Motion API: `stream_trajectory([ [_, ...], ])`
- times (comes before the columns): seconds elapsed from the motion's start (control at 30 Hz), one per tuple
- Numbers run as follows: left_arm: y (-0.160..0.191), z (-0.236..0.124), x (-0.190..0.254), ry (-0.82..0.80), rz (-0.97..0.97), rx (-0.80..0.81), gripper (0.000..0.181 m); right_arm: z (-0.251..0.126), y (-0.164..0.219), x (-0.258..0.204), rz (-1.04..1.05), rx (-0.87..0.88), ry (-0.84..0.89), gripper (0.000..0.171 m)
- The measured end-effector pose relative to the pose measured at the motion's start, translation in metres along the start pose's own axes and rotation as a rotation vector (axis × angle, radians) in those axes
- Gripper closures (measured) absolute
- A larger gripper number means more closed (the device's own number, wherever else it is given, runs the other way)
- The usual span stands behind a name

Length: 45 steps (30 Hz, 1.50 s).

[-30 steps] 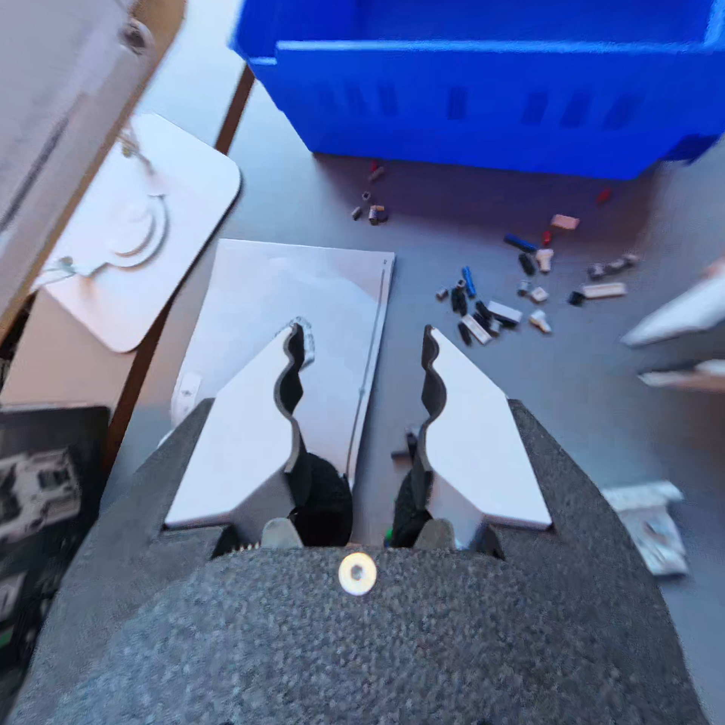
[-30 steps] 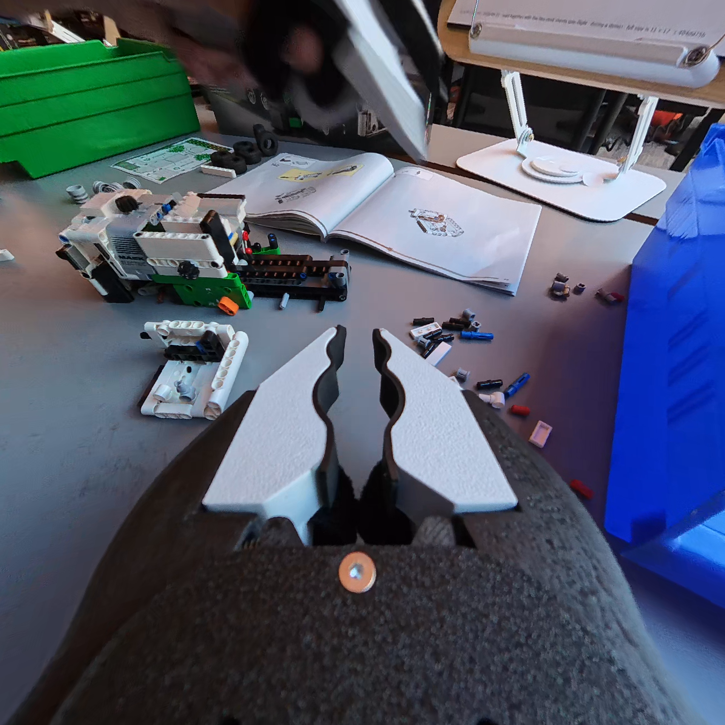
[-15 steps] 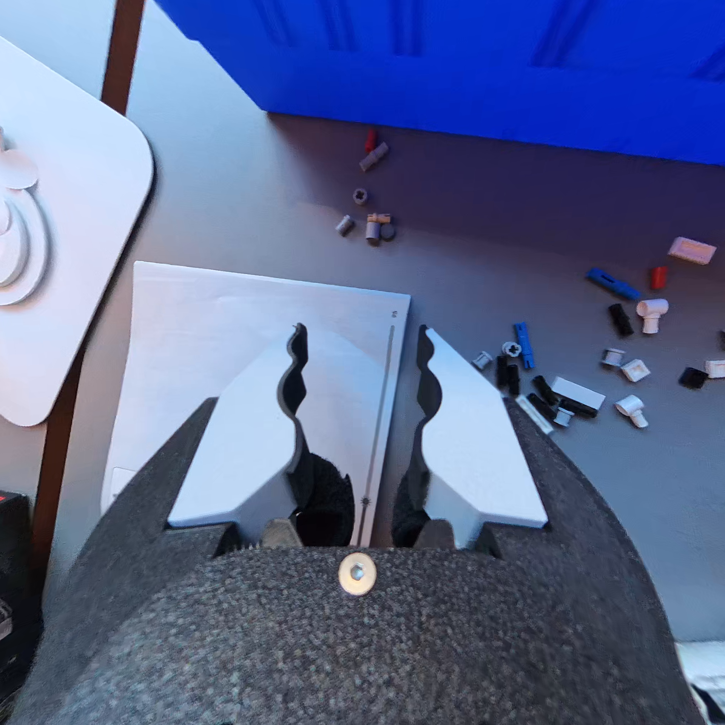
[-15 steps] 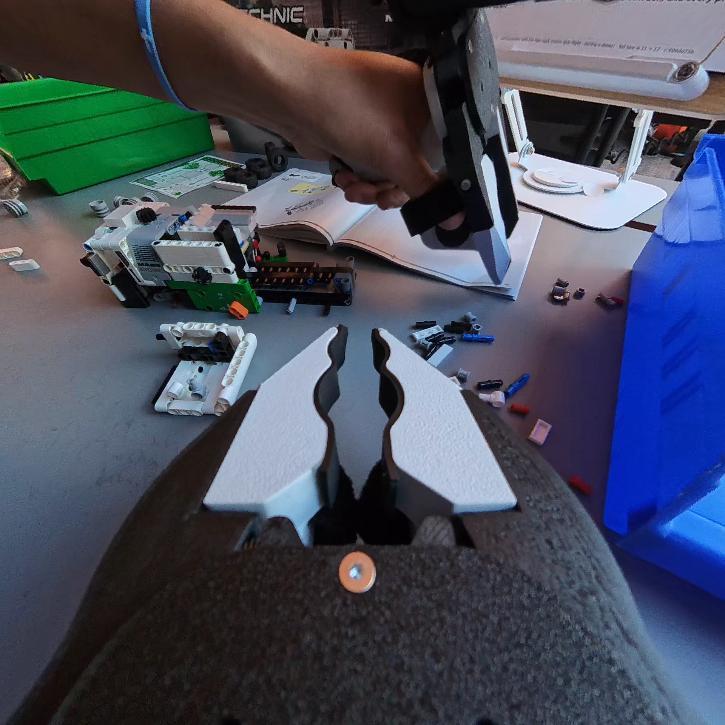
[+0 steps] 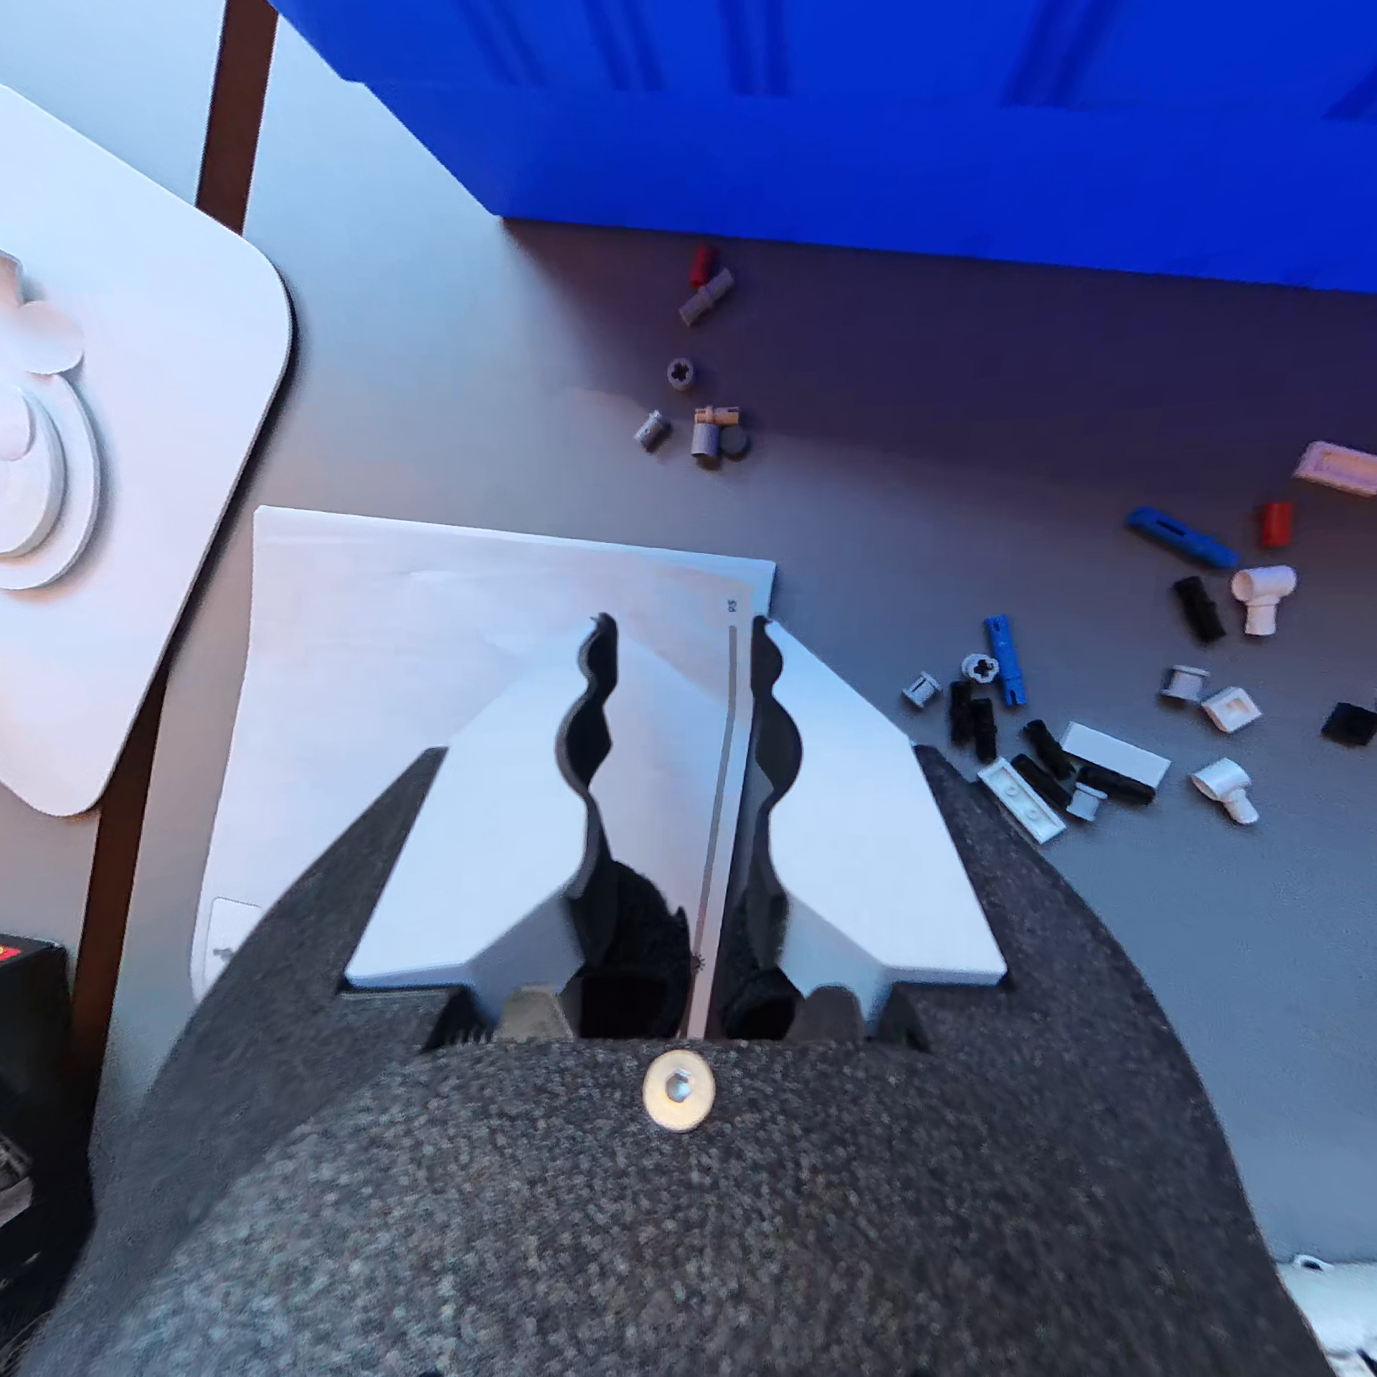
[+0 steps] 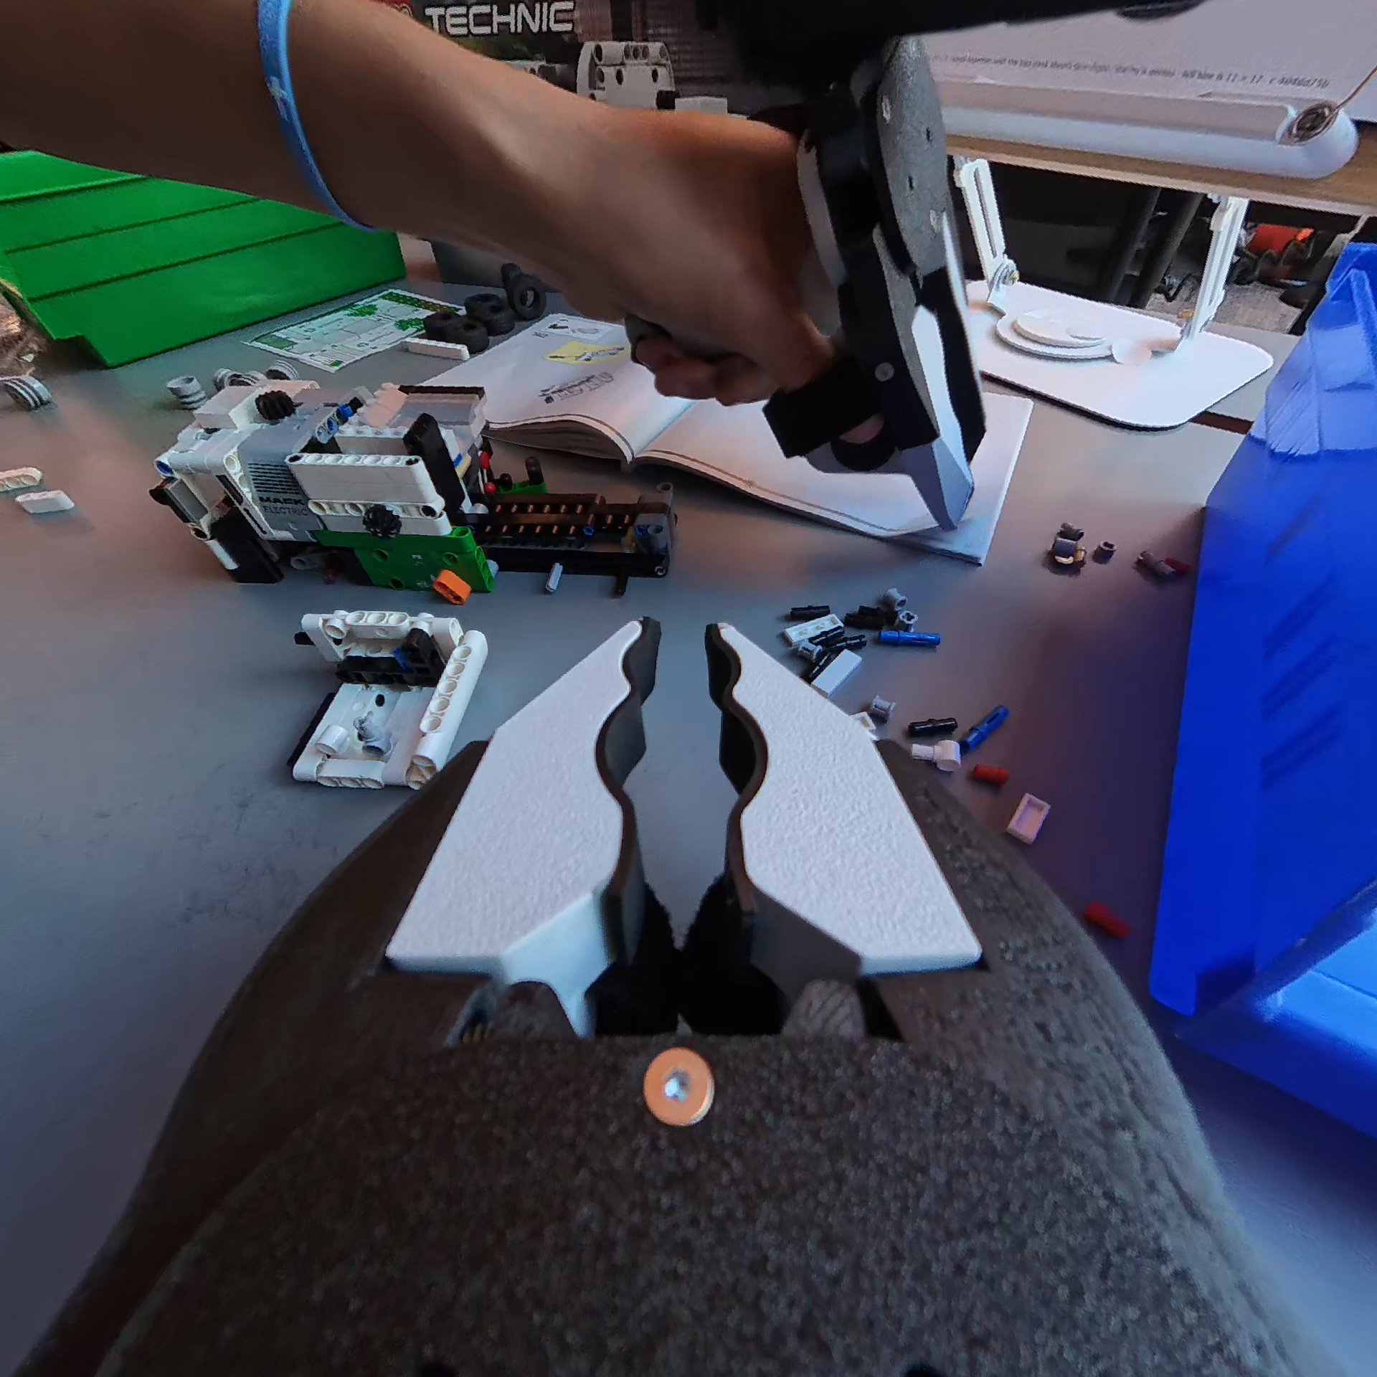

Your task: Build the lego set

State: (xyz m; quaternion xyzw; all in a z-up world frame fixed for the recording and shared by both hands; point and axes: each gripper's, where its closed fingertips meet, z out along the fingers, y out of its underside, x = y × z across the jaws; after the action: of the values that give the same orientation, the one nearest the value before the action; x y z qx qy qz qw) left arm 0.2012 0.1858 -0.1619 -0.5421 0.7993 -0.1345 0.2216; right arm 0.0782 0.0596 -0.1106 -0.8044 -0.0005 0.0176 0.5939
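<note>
My left gripper point(image 5: 679, 622) is open and empty, and hovers over the right-hand corner of the open instruction booklet point(image 5: 447, 670). In the right wrist view a hand holds it point(image 6: 950, 507) tip-down close over the booklet's point(image 6: 745, 454) right page. My right gripper point(image 6: 679, 626) is empty, jaws a narrow gap apart, above the grey table. Ahead of it to the left lie a partly built truck model point(image 6: 335, 484) and a small white sub-assembly point(image 6: 387, 700). Several loose small pieces point(image 6: 857, 641) lie to its right; they also show in the left wrist view point(image 5: 1043, 752).
A blue bin point(image 6: 1289, 596) stands at the right, close behind the pieces point(image 5: 894, 112). A green bin point(image 6: 149, 261), black tyres point(image 6: 484, 313) and a sticker sheet point(image 6: 350, 331) are at the back left. A white stand base point(image 6: 1103, 358) sits behind the booklet. The grippers' ends are close to 20 cm from one another. My left tips are about 25 cm from the partly built truck model point(image 6: 335, 484), my right tips only 15 cm.
The left gripper has swung in over the booklet and come down toward its right page corner, still open. The right gripper has barely moved.
</note>
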Motion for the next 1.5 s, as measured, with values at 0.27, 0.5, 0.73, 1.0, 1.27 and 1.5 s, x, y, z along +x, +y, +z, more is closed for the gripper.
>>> stream_trajectory([
  [0.27, 0.006, 0.001, 0.004, 0.028, 0.017, -0.014, 0.153, 0.000, 0.000, -0.002, -0.015, -0.003, -0.001, 0.159],
  [0.5, 0.004, 0.003, 0.005, 0.010, 0.041, -0.014, 0.154, 0.001, 0.001, -0.002, -0.014, -0.006, -0.004, 0.159],
  [0.73, 0.000, 0.005, 0.010, 0.008, 0.063, -0.008, 0.153, 0.001, 0.001, -0.003, -0.019, -0.009, -0.006, 0.159],
  [1.0, 0.000, 0.007, 0.004, -0.016, 0.067, -0.021, 0.160, 0.001, 0.002, -0.004, -0.023, -0.012, -0.009, 0.159],
  [1.27, 0.000, -0.004, 0.003, -0.002, 0.044, 0.005, 0.181, 0.001, 0.002, -0.004, -0.024, -0.013, -0.009, 0.159],
  [1.5, 0.011, -0.066, -0.031, 0.012, -0.228, 0.213, 0.181, 0.001, 0.002, -0.004, -0.026, -0.016, -0.009, 0.159],
])
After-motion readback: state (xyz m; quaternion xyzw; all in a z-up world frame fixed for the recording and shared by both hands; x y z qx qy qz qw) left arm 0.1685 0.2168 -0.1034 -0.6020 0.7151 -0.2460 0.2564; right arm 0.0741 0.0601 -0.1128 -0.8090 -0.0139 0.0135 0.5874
